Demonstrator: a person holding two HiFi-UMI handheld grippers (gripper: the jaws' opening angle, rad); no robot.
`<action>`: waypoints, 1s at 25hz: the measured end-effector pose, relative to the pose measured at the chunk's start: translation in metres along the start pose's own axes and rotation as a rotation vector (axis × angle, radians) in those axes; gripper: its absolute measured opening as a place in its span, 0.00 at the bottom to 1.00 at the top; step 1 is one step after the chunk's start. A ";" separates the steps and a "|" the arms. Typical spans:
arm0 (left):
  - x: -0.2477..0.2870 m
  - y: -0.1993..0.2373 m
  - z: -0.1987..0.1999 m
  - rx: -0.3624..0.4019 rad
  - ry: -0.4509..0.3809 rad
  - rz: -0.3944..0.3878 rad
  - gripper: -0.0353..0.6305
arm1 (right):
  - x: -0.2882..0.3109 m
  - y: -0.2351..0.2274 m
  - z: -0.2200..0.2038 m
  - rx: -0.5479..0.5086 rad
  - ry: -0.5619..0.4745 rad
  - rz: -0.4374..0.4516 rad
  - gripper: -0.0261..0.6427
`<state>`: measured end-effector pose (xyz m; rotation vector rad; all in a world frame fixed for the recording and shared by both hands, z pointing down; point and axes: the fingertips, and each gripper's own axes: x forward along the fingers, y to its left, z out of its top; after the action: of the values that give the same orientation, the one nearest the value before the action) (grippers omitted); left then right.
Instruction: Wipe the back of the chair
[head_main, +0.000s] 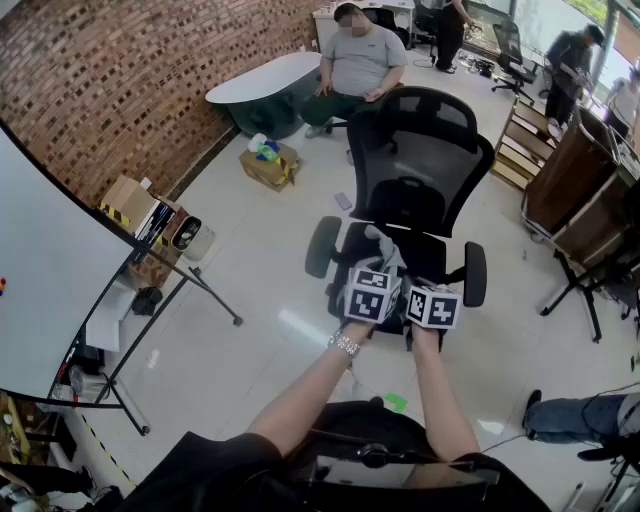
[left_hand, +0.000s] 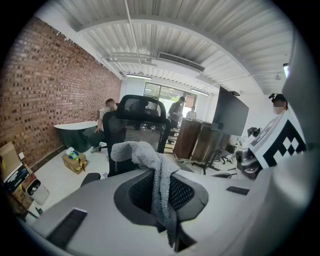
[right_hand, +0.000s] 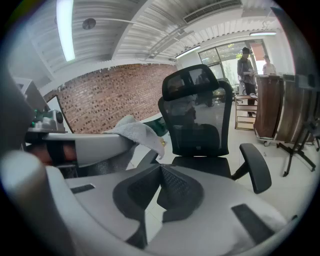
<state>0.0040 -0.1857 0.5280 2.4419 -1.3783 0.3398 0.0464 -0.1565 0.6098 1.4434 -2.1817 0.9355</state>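
Your left tongs (left_hand: 160, 196) are clamped on a grey cloth (left_hand: 150, 159). The cloth runs up between the jaws, and its free end flops over the top towards your left. Your right tongs (right_hand: 167, 194) have their jaws together with nothing between them. In the head view both tongs sit side by side, low over the front of the seat (head_main: 405, 252).

The black mesh office chair (head_main: 420, 165) stands on the pale floor (head_main: 260, 290) straight ahead of you. Its front faces you. The backrest (right_hand: 197, 125) rises upright on the far side of the seat, its long axis vertical, with the headrest (right_hand: 192, 80) on top. One armrest (head_main: 322, 245) sits to the left and the other (head_main: 475, 272) to the right, both running front to back. The cloth is near the seat, well short of the backrest, and does not touch it.

Beyond the chair a person (head_main: 358, 62) sits by the brick wall (head_main: 150, 70). A cardboard box (head_main: 268, 165) lies on the floor to the left.
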 end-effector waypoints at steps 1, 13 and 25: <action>0.006 0.011 0.006 0.004 0.006 0.000 0.10 | 0.009 0.000 0.009 -0.003 0.000 -0.003 0.05; 0.091 0.064 0.090 0.114 0.031 -0.067 0.10 | 0.075 -0.017 0.081 0.025 -0.032 -0.029 0.05; 0.203 -0.024 0.179 0.202 -0.010 -0.191 0.10 | 0.068 -0.108 0.127 0.094 -0.068 -0.064 0.05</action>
<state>0.1367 -0.4023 0.4319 2.7162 -1.1515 0.4400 0.1245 -0.3182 0.5964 1.6004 -2.1514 0.9922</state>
